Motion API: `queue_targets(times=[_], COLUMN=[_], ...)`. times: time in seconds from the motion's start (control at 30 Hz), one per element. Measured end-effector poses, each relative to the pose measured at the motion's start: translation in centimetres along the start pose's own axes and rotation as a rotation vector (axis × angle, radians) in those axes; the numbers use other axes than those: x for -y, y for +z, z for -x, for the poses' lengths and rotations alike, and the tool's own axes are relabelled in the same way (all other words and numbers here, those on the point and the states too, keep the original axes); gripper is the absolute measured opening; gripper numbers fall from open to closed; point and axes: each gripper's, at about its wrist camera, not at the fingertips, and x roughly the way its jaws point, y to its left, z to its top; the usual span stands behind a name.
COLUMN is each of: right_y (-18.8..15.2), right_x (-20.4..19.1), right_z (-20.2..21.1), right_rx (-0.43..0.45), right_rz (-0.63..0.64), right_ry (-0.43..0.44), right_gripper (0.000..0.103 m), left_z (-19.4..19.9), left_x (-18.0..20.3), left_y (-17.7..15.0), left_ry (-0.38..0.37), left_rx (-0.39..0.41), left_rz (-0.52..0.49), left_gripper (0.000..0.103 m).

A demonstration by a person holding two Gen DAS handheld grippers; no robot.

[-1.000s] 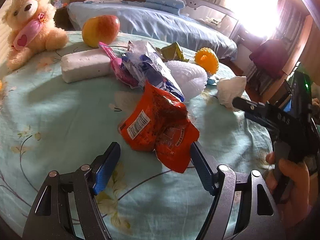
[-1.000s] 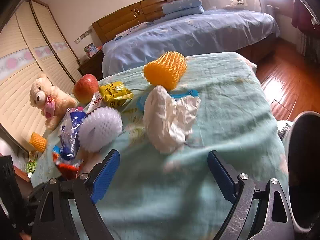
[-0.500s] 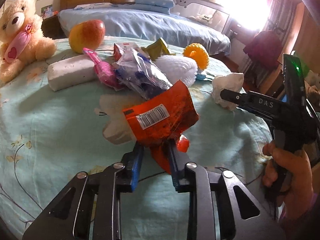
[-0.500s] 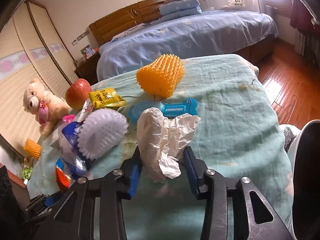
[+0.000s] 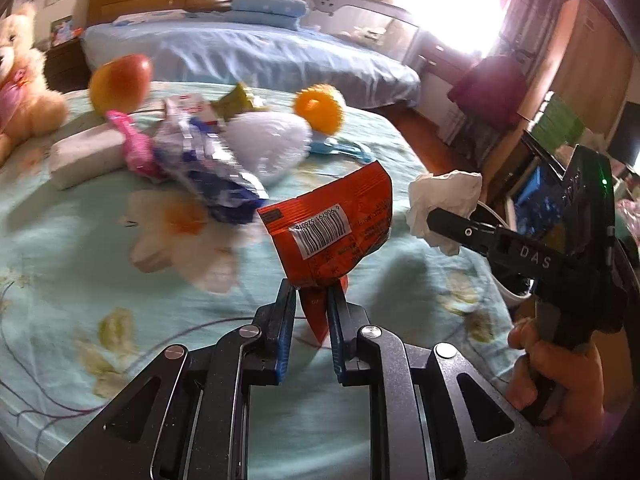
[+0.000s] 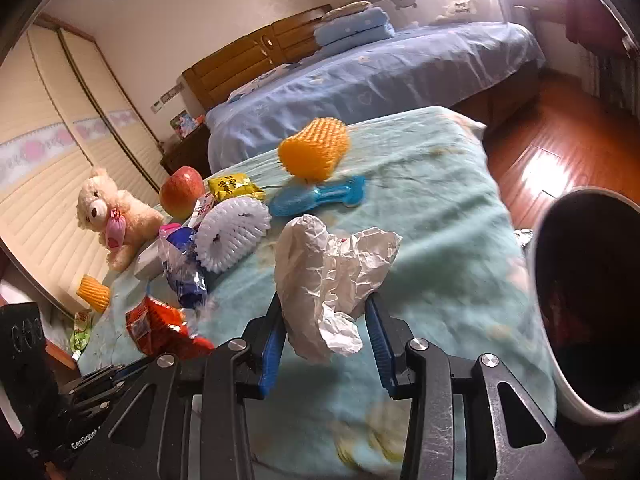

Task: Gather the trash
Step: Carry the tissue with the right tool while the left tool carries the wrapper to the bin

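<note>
The left tool (image 5: pixel 311 300) is pinching the lower corner of an orange snack wrapper (image 5: pixel 332 232), its blue fingers pressed together on the foil, and the wrapper is standing up clear of the teal floral surface (image 5: pixel 120 280). The right tool (image 6: pixel 325 320) is gripping a crumpled white tissue (image 6: pixel 328 276) across its middle, the wad bulging above and below the pads and hanging off the cloth. At the right edge of the right wrist view a white bin (image 6: pixel 576 384) with a dark inside is sitting just beside the surface, its mouth open toward the tissue.

The step in hand looks like carrying both pieces to that bin. The tissue is nearest, so the right tool should be travelling first — over the rim, well inside, before spreading its fingers. The wrapper is held only by a thin corner; a quick swing could let it slip, so a steady, level carry suits it better.

Other litter is lying on the surface: a blue-and-silver foil wrapper (image 6: pixel 186 276), a yellow packet (image 6: pixel 234 187), a white foam fruit net (image 6: pixel 232 236) and an orange foam fruit net (image 6: pixel 314 150). The apple (image 6: pixel 182 192) and teddy bear (image 6: pixel 108 212) are probably not trash — both tools should be passing above them, not through them.
</note>
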Motion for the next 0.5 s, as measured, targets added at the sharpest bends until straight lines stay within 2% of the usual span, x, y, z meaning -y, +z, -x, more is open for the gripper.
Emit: queue_targets(times=[0.5], right_y=[-2.0], right_x=[4.9], right_z=[6.0], right_rx=[0.080], right_rz=[-0.074], right_ry=[-0.104], right_gripper=[0.040], left_z=[-2.0], left_x=[6.7], left_y=[0.9], left_ry=[-0.096], left_rx=[-0.024], left_rz=[-0.098], left_gripper=[0.015])
